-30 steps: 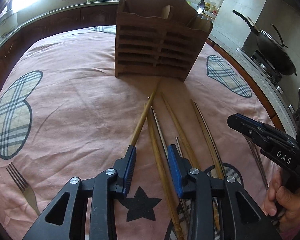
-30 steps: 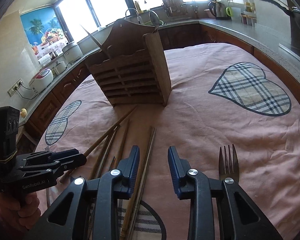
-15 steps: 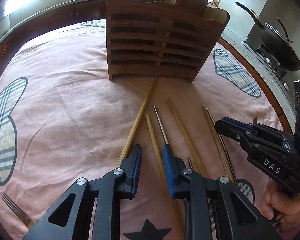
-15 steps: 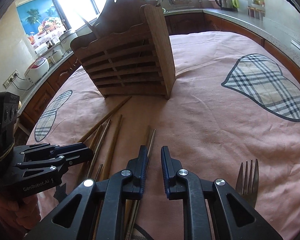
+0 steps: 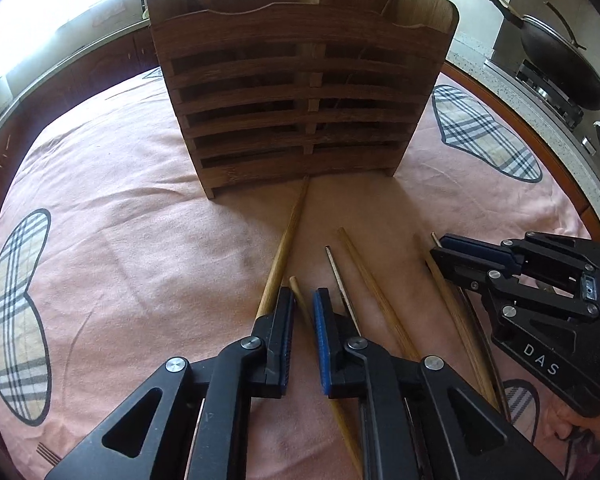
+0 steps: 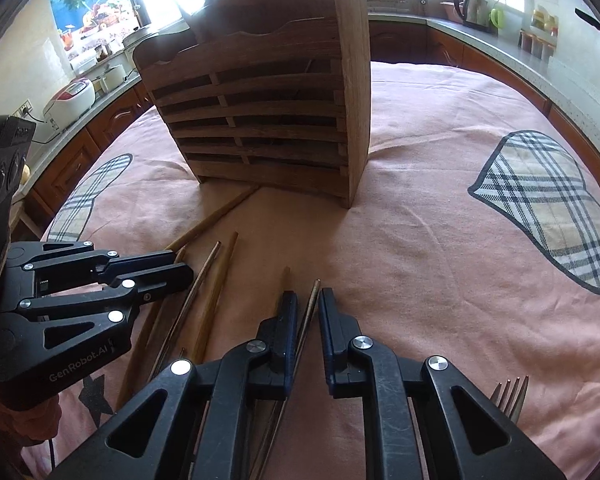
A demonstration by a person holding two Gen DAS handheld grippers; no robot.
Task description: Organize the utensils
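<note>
A slatted wooden utensil holder [image 5: 300, 100] [image 6: 268, 120] stands upright on the pink cloth. Several chopsticks lie fanned out in front of it. My left gripper [image 5: 303, 294] [image 6: 184, 264] is low over them, its jaws closing around a short wooden chopstick [image 5: 300, 306], with a thin gap still showing beside it. A long wooden chopstick [image 5: 288, 236] runs just left of the jaws up to the holder. My right gripper [image 6: 308, 298] [image 5: 436, 246] is closing around a dark chopstick [image 6: 310, 308], the pads close to it but not pressing.
A metal chopstick [image 5: 342, 280] and more wooden ones [image 5: 372, 276] lie between the two grippers. A fork [image 6: 508, 396] rests at the right gripper's right. A wok [image 5: 560, 60] sits on the stove beyond the table edge. Hands hold both gripper handles.
Both grippers have moved forward toward the holder and sunk closer to the cloth. Each pair of jaws has narrowed from wide open to a slim gap around one chopstick.
</note>
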